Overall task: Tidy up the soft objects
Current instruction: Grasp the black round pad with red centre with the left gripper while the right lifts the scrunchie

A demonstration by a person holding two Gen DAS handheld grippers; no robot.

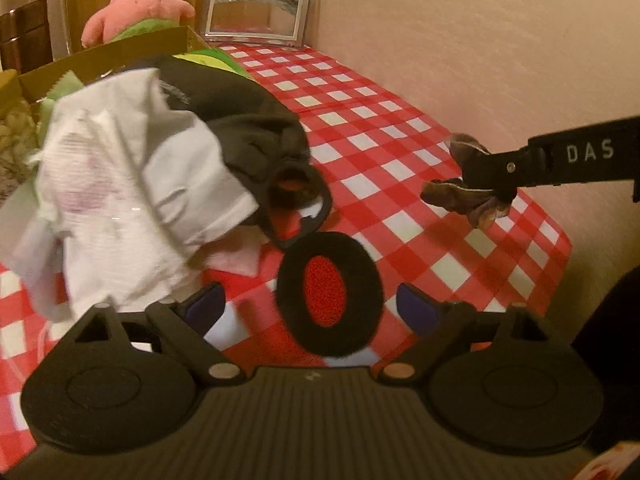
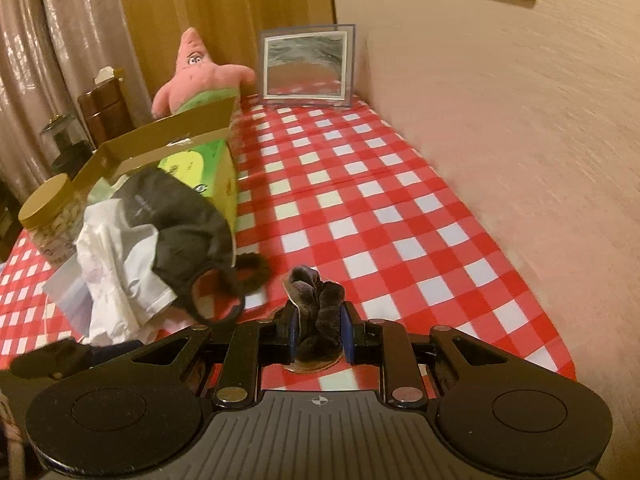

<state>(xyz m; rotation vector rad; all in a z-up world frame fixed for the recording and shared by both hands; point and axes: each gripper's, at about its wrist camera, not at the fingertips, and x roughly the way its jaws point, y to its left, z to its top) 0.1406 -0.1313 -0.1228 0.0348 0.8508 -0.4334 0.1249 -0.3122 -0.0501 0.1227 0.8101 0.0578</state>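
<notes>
My left gripper [image 1: 312, 306] is open, its blue pads [image 1: 208, 304] wide apart. A black fuzzy ring [image 1: 362, 280] lies between them on the checked cloth, and neither pad touches it. Just left of it is a heap of white cloth [image 1: 120, 184] under a black fabric piece [image 1: 240, 120] with a loop strap. My right gripper [image 2: 320, 320] is shut on a dark brownish velvet scrunchie [image 2: 316, 292]. In the left wrist view that right gripper [image 1: 476, 184] hovers over the table at the right with the scrunchie [image 1: 452, 194] in it.
An open cardboard box [image 2: 172, 136] with green contents stands behind the heap. A pink star plush [image 2: 196, 76] and a framed mirror [image 2: 308, 68] stand at the back. A gold-lidded jar [image 2: 44, 204] is far left. The wall [image 2: 500, 140] runs along the table's [image 2: 380, 208] right edge.
</notes>
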